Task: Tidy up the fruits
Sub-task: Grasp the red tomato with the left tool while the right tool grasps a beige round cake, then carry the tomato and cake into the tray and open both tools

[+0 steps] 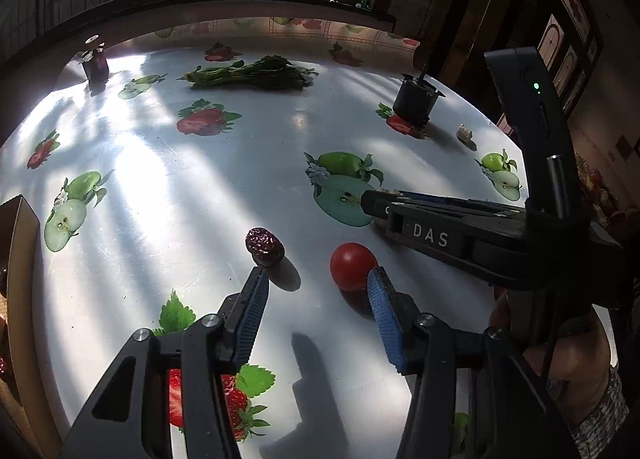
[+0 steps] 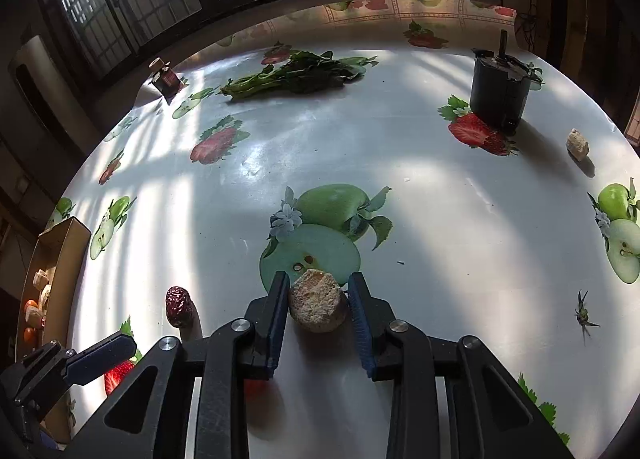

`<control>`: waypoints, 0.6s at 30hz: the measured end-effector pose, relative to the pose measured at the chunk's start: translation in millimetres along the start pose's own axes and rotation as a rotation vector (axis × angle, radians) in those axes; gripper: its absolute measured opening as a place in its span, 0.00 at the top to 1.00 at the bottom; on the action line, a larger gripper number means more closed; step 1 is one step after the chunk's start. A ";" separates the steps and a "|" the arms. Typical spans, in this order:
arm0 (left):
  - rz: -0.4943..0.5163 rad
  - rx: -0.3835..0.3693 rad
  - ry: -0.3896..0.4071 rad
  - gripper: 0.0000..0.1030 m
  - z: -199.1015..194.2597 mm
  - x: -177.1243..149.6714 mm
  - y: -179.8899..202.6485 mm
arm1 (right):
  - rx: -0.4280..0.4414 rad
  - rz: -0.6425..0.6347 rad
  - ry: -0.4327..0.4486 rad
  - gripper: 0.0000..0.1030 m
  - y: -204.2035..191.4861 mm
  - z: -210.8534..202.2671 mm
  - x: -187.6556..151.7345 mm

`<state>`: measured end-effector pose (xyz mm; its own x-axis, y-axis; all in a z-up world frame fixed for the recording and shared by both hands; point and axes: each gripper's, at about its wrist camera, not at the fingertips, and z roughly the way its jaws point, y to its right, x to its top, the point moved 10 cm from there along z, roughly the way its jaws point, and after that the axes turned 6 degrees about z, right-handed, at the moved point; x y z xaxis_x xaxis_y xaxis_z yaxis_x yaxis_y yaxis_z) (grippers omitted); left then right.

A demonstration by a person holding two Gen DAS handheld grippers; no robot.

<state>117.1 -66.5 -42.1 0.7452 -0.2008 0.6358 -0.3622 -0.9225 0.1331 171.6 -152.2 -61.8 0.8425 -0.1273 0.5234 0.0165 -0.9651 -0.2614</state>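
Observation:
My left gripper (image 1: 318,279) is open and low over the table. A wrinkled red date (image 1: 264,246) lies just past its left fingertip, and a red tomato (image 1: 352,265) touches its right fingertip. My right gripper (image 2: 319,287) holds a tan, crumbly chunk (image 2: 318,307) between its blue pads, just above the table. The right gripper also shows in the left wrist view (image 1: 370,205), coming in from the right. The date also shows in the right wrist view (image 2: 179,305), and a bit of the tomato (image 2: 254,387) shows under the right gripper's left finger.
A cardboard box (image 2: 60,255) with pale and orange pieces stands at the table's left edge. Leafy greens (image 2: 296,75), a small jar (image 2: 166,77), a black cup (image 2: 500,93) and another tan chunk (image 2: 577,145) lie farther back. The tablecloth carries printed fruit.

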 end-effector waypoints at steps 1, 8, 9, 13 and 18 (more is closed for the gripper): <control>0.005 -0.005 -0.001 0.51 4.0 2.0 3.0 | -0.011 0.007 -0.001 0.69 5.3 -0.9 0.1; 0.039 -0.009 -0.042 0.52 32.9 -0.1 16.1 | 0.000 0.043 0.001 0.69 18.1 -4.6 0.1; 0.047 0.000 -0.043 0.59 33.1 -0.9 16.9 | 0.002 0.045 0.001 0.69 18.0 -4.8 0.1; 0.045 0.004 -0.042 0.72 31.3 -2.3 16.6 | 0.000 0.045 0.006 0.69 17.3 -4.4 0.2; 0.013 0.017 -0.051 0.72 22.9 -8.3 7.7 | 0.008 0.051 0.013 0.69 17.0 -5.4 -0.4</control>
<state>120.9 -79.5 -63.7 0.7682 -0.2284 0.5980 -0.3624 -0.9252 0.1121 168.7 -169.8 -62.1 0.8355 -0.1794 0.5193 -0.0223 -0.9555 -0.2942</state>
